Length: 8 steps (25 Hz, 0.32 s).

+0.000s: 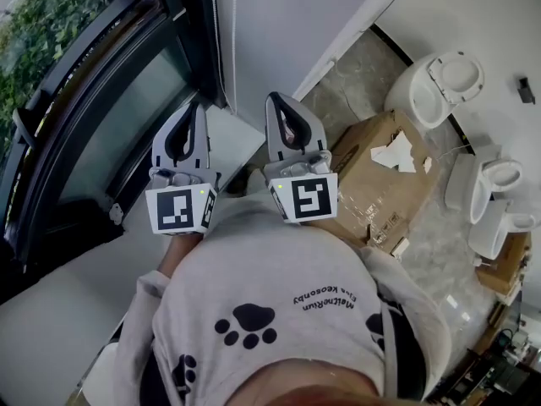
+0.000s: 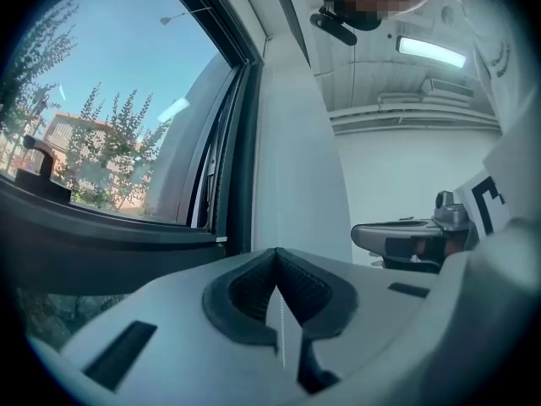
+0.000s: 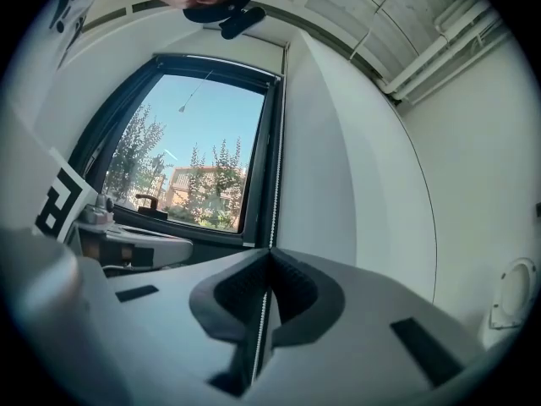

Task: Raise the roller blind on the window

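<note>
The window (image 1: 93, 100) stands at the left with its glass uncovered; I cannot make out the blind itself. A thin white bead chain (image 1: 215, 32) hangs down the frame's right edge. My left gripper (image 1: 196, 108) and right gripper (image 1: 279, 100) are raised side by side next to that edge. In the left gripper view, the chain (image 2: 277, 184) drops straight into the left gripper (image 2: 276, 254), whose jaws are shut on it. In the right gripper view, the chain (image 3: 278, 142) likewise runs into the right gripper (image 3: 270, 255), which is shut on it.
A white sill (image 1: 76, 286) lies under the window, and a dark window handle (image 2: 38, 163) sits at the frame's left. Behind me on the floor are a cardboard box (image 1: 380, 176) and white toilets (image 1: 439, 83) (image 1: 494, 184). A white wall (image 3: 355, 167) lies right of the chain.
</note>
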{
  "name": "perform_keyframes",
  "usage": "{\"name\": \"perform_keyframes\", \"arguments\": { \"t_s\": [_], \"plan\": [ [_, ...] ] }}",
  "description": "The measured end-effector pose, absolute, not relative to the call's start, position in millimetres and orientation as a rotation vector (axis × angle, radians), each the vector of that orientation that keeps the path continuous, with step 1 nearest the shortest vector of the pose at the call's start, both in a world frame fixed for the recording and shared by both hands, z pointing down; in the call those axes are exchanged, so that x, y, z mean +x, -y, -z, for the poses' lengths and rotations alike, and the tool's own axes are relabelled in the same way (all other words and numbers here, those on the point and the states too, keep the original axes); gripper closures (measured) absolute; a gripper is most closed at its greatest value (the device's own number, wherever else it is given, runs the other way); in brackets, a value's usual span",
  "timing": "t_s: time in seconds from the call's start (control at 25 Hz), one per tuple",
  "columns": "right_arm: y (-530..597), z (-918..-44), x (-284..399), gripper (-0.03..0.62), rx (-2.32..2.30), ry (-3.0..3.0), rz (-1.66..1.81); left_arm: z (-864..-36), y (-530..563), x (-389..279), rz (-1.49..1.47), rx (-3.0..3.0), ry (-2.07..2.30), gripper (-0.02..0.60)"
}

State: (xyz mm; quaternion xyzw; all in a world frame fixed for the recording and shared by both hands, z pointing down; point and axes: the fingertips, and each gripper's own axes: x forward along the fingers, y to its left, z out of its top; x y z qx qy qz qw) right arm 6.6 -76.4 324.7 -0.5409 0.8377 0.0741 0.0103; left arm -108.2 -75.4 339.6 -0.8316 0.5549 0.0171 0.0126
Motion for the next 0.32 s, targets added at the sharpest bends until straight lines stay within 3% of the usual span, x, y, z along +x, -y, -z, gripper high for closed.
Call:
{"name": "perform_keyframes", "arguments": {
  "t_s": [0.32],
  "plan": [
    [76.9, -319.0, 5.3, 0.585, -1.672, -2.618, -0.247, -336.0, 73.3, -100.5, -0.05, -2.605, -1.693, 0.572]
  ]
}}
